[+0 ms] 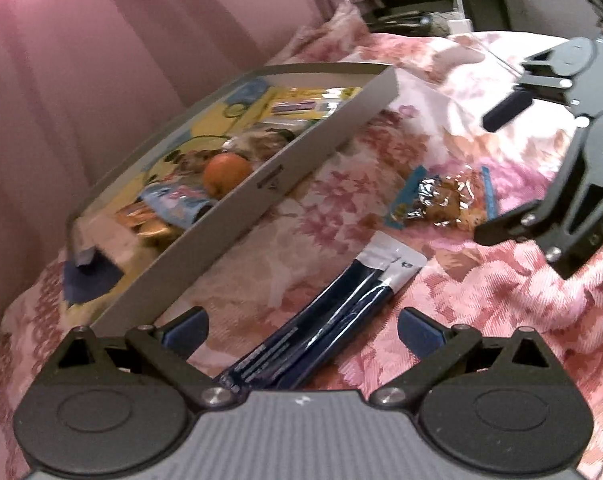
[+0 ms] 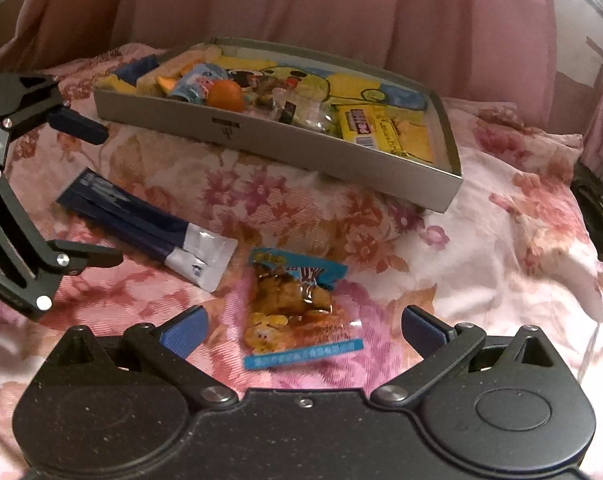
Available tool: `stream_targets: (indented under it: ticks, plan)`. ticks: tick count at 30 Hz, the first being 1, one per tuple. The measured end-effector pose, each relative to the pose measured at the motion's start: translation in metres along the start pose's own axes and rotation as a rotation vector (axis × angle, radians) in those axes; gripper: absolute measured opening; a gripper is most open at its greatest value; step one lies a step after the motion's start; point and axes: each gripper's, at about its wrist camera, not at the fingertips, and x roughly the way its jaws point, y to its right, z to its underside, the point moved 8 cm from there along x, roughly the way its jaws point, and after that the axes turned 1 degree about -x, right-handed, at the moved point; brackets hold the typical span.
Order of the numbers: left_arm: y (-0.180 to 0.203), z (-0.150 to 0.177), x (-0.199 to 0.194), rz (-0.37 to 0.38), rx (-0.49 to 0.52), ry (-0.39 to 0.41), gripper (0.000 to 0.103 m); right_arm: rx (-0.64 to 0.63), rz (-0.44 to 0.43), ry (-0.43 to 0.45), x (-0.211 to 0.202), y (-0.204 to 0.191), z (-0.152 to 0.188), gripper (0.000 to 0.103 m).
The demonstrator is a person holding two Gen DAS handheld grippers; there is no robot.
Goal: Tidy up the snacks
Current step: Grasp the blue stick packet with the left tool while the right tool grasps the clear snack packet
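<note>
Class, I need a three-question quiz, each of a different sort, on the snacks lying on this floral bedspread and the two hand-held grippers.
1. True or false: the orange lies inside the grey box.
2. Which packet lies in front of the right hand-held gripper? A) dark blue packet B) blue-edged snack packet
3. How many packets lie on the bedspread outside the box?

Key: 1 true; 2 B; 3 two.

I count one grey box [image 2: 285, 148], one orange [image 2: 226, 95] inside it, two dark blue stick packets [image 2: 141, 224] and one blue-edged snack packet [image 2: 297, 308] on my bedspread.
</note>
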Motion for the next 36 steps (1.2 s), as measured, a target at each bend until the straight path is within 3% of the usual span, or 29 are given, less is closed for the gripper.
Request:
stream_targets:
  ticks: [8,16,22,30,36]
  plan:
    - [0.012,-0.001,0.018,0.124,0.098,-0.008,0.103,0.01,-0.031,-0.017,0.024,0.004,-0.002,0.102]
    - [0.011,0.0,0.028,0.207,0.073,-0.031,0.1,0.055,-0.069,-0.042,0.04,0.004,-0.002,0.095]
    - [0.01,0.002,0.027,0.26,0.009,-0.077,0.086,0.079,-0.082,-0.062,0.043,0.004,-0.003,0.08]
    - [0.011,0.007,0.021,0.282,-0.115,-0.146,0.061,0.096,-0.078,-0.098,0.041,0.007,-0.001,0.077]
    - [0.011,0.012,0.015,0.266,-0.216,-0.205,0.051,0.135,-0.048,-0.129,0.04,0.016,0.003,0.077]
